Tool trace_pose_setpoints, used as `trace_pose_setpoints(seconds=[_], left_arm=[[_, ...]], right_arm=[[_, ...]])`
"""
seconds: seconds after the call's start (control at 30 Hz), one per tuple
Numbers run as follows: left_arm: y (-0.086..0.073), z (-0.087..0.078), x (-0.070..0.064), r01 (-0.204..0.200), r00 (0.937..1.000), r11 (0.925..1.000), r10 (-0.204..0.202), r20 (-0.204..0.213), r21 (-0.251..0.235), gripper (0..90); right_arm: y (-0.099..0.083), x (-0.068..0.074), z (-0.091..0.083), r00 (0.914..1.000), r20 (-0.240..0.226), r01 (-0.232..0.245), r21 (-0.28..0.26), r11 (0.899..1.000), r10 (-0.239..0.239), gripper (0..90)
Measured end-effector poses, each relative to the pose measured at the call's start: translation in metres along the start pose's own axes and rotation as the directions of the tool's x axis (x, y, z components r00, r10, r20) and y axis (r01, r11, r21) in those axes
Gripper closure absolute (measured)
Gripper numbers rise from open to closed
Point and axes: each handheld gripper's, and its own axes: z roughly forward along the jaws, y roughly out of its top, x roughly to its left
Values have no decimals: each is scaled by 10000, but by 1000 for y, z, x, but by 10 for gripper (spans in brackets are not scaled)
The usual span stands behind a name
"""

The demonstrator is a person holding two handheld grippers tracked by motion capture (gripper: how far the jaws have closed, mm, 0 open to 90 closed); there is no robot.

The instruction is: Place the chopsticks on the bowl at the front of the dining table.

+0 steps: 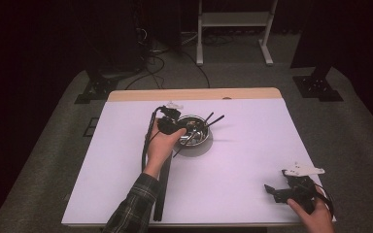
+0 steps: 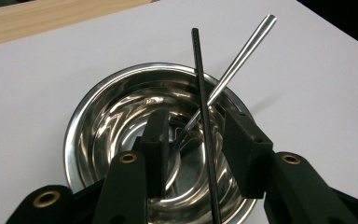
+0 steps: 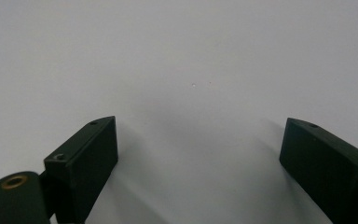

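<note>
Closest to me, my right gripper [image 1: 278, 190] sits low at the near right corner of the flat white table [image 1: 252, 160], and its jaws stand wide apart with nothing but bare table between them. My left gripper [image 2: 193, 154] is farther out, near the middle of the table, and it reaches down into the round shiny metal bowl [image 2: 107, 112]. Its jaws are open too, one on each side of a thin black stick [image 2: 204, 116] that leans across the bowl and pokes out over the far rim. I think the jaws are not touching the stick, but it is hard to be sure from here. A long shiny metal handle [image 2: 240, 53], maybe a spoon, rests in the bowl as well and slants up past the far rim, crossing the black stick. Beyond the bowl runs the light wooden edge [image 1: 194, 94] of the table.
</note>
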Motion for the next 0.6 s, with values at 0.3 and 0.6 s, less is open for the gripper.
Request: trace_pose_setpoints(seconds=[0.3,0.6], left_arm=[[-4,-19,5,-153,9999,9999,153,54,33,512],[-9,-37,7,-544,9983,9985,546,217,-76,372]], right_arm=[[0,0,0,10000,0,-7,3,10000,7,100],[0,0,0,10000,1,-9,-1,10000,9,100]])
